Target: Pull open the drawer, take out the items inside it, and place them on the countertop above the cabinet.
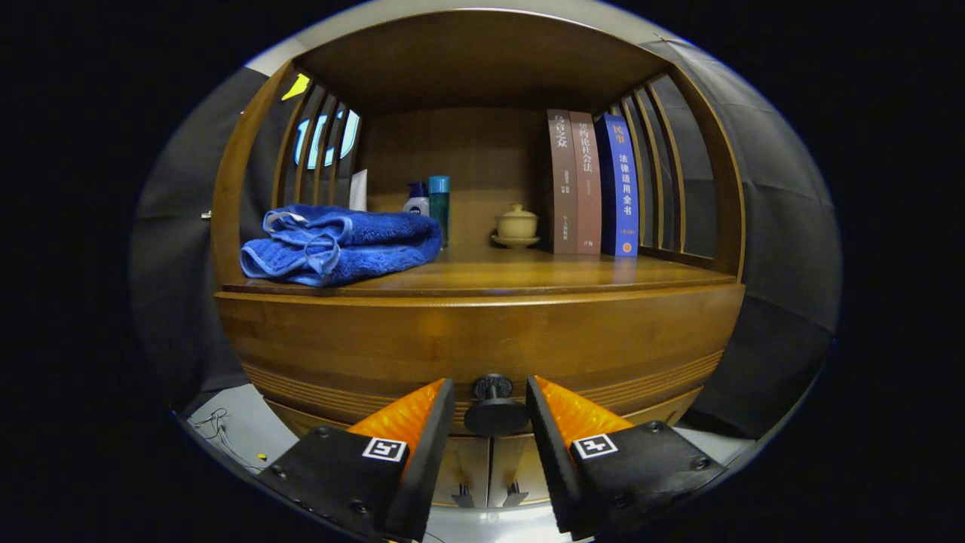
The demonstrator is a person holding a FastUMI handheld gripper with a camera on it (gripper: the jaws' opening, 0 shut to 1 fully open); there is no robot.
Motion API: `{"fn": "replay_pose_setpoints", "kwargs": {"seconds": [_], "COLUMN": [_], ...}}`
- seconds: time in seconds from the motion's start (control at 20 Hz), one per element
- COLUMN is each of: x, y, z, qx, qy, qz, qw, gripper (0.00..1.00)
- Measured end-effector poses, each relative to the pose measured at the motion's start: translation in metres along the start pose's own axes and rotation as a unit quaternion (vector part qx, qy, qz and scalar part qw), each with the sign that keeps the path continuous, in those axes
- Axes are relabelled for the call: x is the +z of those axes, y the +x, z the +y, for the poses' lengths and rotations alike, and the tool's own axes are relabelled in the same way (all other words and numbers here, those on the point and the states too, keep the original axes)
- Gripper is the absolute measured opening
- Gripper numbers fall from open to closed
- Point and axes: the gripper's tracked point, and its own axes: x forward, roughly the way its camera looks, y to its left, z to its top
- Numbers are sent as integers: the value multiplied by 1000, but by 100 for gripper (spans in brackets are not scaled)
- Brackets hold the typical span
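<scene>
I read the gripper [491, 392] as open: its two orange fingers [407, 415] stand apart, one on each side of the drawer knob [494, 411], with a visible gap between each finger and the knob, so neither finger presses on it. The knob is a dark round pull on a short stem, and it sits between the fingertips, at the middle of the lower edge of the drawer front [482, 343]. The drawer front is a wide brown wooden panel with grooved lines along its bottom; it lies flush with the cabinet, so I record the drawer as closed and its contents as hidden. Directly above the drawer front is the countertop [528, 275], a polished wooden surface inside an open shelf bay with slatted sides. On the countertop, toward the left and near the front edge, lies a folded blue towel [339, 245]. Behind the towel, near the back wall, stand a small white and blue bottle [416, 200] and, just beside it, a teal-capped bottle [439, 207]. To the right of these, a pale lidded cup on a saucer [516, 226] rests near the back. Further right, three books [592, 185] stand upright, touching one another: two brown and one blue.
</scene>
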Motion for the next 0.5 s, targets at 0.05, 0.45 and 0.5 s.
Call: {"fn": "replay_pose_setpoints", "kwargs": {"seconds": [0.05, 0.45, 0.5], "x": [-4, -5, -7], "y": [2, 2, 0], "z": [0, -5, -6], "qx": [1, 11, 11], "qy": [2, -7, -6], "qz": [3, -3, 0], "qw": [1000, 1000, 1000], "gripper": [66, 33, 33]}}
